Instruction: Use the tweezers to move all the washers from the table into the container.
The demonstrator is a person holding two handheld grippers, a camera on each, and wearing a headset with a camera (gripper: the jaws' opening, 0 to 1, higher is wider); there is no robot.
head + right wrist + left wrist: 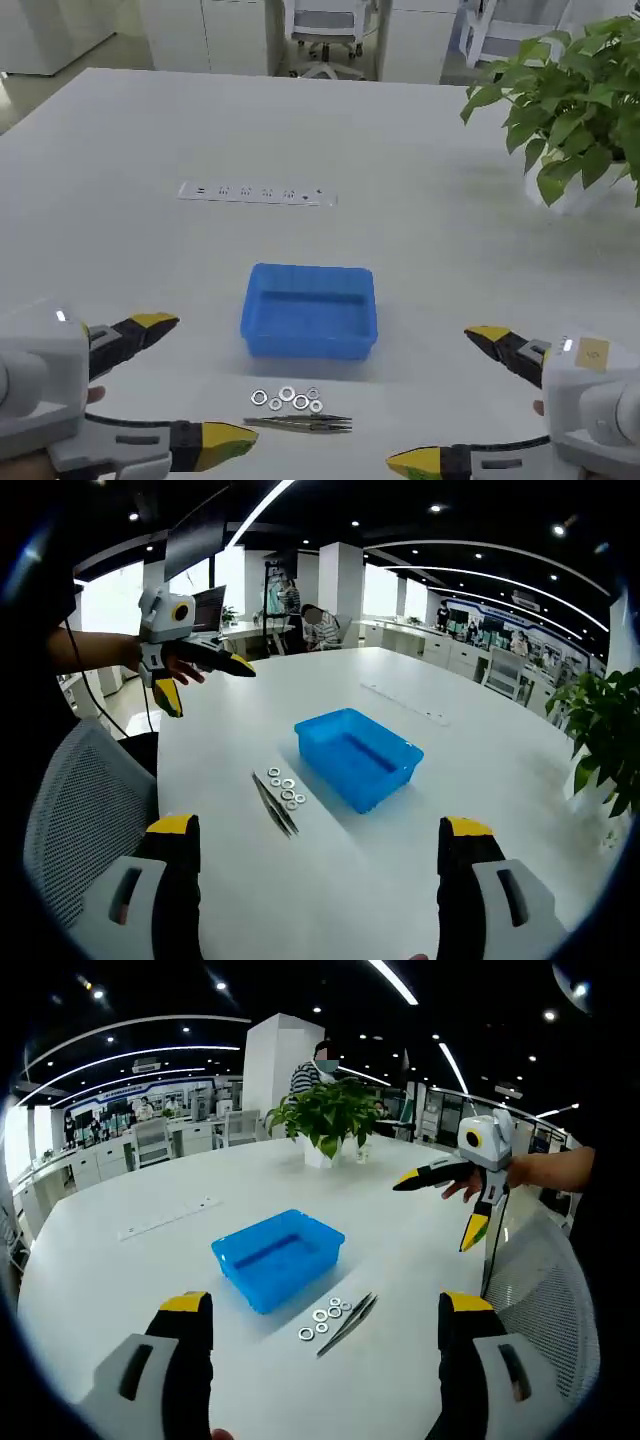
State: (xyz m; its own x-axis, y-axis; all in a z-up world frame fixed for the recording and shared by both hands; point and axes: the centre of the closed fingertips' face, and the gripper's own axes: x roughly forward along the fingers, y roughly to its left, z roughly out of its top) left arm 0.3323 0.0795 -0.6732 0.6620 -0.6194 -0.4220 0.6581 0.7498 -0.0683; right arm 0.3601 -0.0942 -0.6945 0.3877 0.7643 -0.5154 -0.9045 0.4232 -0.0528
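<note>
**While washers wait, both grippers hang open**

With nothing yet picked up, the left gripper (205, 378) and right gripper (432, 398) hover low over the white table (120, 150), one on either side of the work. Each has its jaws spread wide and empty. Btwn them, near the table's front edge, the tweezers (300, 424) lie flat. The washers (288, 399) sit in a loose cluster just beside them on the far side; whether any washer touches the tweezers can't be told. Just beyond the cluster sits the blue container (310, 310), open-topped and, as far as can be seen, empty.

Likely trouble: the tweezers are thin and flat on a smooth top. Broad jaws may skid off them or shove them into the cluster, scattering washers toward the near edge. After that, a flat washer could slip from the tweezer tips if pinched off-centre or squeezed too hard, esp. over the container rim.

Count: 2 grippers; 1 pair of tweezers; 1 container; approx. 6 washers, too small for a firm tally. Further back: 1 power strip (255, 193), 1 potted plant (575, 100).
</note>
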